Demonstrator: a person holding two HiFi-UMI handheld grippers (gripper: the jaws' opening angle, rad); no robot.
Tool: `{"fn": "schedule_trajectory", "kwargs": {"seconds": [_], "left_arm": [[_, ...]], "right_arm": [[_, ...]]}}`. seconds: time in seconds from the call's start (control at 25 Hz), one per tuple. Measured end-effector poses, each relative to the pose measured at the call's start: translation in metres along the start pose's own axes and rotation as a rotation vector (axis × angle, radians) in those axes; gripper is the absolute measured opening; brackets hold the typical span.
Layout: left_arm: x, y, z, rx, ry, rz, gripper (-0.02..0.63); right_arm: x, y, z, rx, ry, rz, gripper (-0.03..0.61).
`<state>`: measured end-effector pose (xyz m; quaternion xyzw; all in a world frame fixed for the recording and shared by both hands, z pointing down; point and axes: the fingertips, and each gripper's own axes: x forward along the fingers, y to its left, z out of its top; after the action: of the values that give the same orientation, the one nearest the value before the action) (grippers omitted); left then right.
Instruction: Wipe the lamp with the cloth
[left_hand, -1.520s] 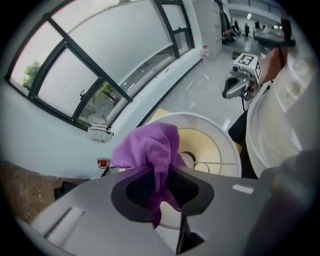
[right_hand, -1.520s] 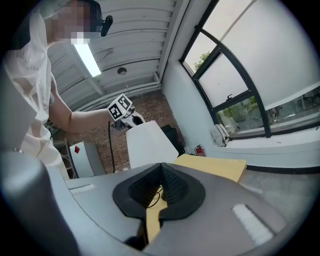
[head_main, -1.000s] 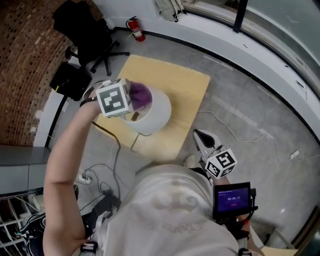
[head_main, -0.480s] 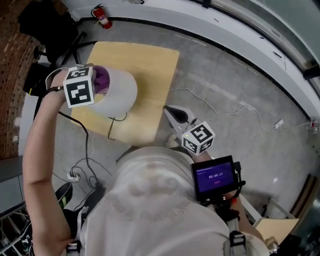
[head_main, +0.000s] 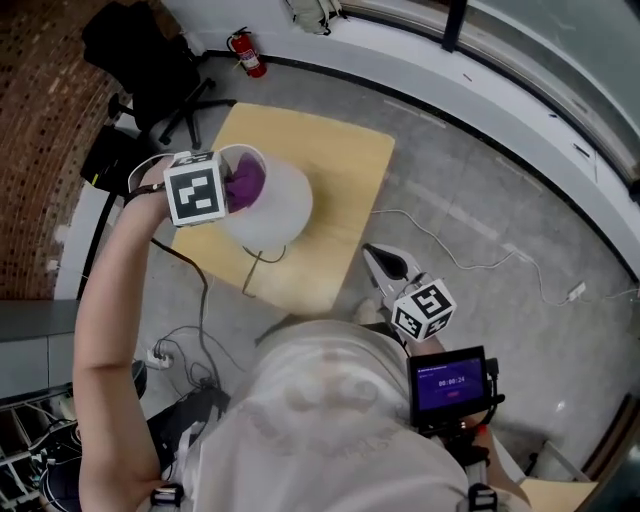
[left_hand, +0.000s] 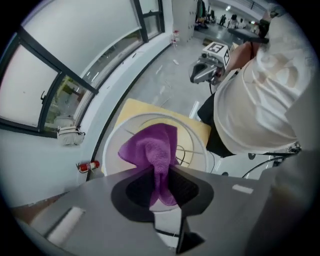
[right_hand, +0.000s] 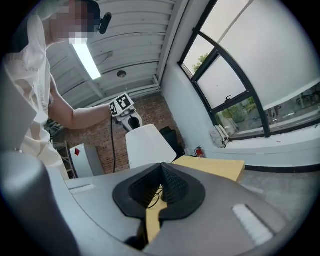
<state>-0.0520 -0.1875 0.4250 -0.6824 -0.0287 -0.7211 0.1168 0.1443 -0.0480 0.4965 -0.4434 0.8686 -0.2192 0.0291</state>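
Over lamp's open top, head view: left gripper (head_main: 225, 188) points down into white lampshade (head_main: 280, 212). Purple cloth (head_main: 246, 180) bunched at its jaws, inside shade's upper rim. Lamp stands on pale wooden table (head_main: 340, 165). Right gripper (head_main: 385, 262) well apart from lamp, off table's near edge, over grey floor (head_main: 480, 210).

Left gripper view: jaws pinching cloth (left_hand: 159, 150); fabric fans out beyond tips. Shade's round rim (left_hand: 114, 142) circles directly under the jaws, wire frame inside. Fire extinguisher (left_hand: 89, 165) left of jaws, by wall.

Right gripper view: jaws pressed together at tips, nothing between them. Lampshade (right_hand: 147, 142) straight ahead past jaws, left gripper (right_hand: 131, 121) above its top. Table (right_hand: 215, 167) ahead, right of jaws.
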Motion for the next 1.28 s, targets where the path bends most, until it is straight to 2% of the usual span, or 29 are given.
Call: {"fn": "schedule_trajectory", "kwargs": {"seconds": [0.12,0.24,0.32,0.4,0.48,0.6,0.84,1.08,1.16,1.28], "left_arm": [[0.004,0.019,-0.009,-0.053,0.075,0.104,0.075],[0.003,0.038,-0.003,-0.118,0.031,0.2,0.075],[0.002,0.036,0.012,-0.158,-0.082,0.178,0.075],[-0.004,0.027,0.027,-0.193,-0.189,0.112,0.075],[-0.013,0.02,0.029,-0.199,-0.209,0.075,0.075],[-0.034,0.02,0.026,-0.209,-0.209,0.107,0.075],[-0.09,0.032,0.011,-0.328,-0.328,0.273,0.077],[-0.148,0.029,-0.021,-0.533,-0.601,0.477,0.077],[-0.164,0.021,-0.034,-0.586,-0.667,0.556,0.077],[-0.174,0.002,-0.055,-0.622,-0.726,0.639,0.077]], "right_arm": [[0.002,0.003,0.003,-0.003,-0.005,0.012,0.014],[0.002,0.002,0.003,0.001,-0.013,0.01,0.014],[-0.001,0.001,0.001,0.005,-0.013,0.004,0.014],[-0.006,0.0,0.0,0.006,-0.013,-0.003,0.014],[-0.01,-0.002,0.0,0.006,-0.013,-0.01,0.014],[-0.015,-0.005,0.001,0.005,-0.012,-0.013,0.014],[-0.012,0.0,0.0,0.004,0.0,0.023,0.014],[0.001,0.014,-0.002,0.003,0.026,0.095,0.014],[0.007,0.022,-0.002,-0.012,0.042,0.13,0.014],[0.021,0.043,-0.002,-0.073,0.072,0.182,0.014]]}}
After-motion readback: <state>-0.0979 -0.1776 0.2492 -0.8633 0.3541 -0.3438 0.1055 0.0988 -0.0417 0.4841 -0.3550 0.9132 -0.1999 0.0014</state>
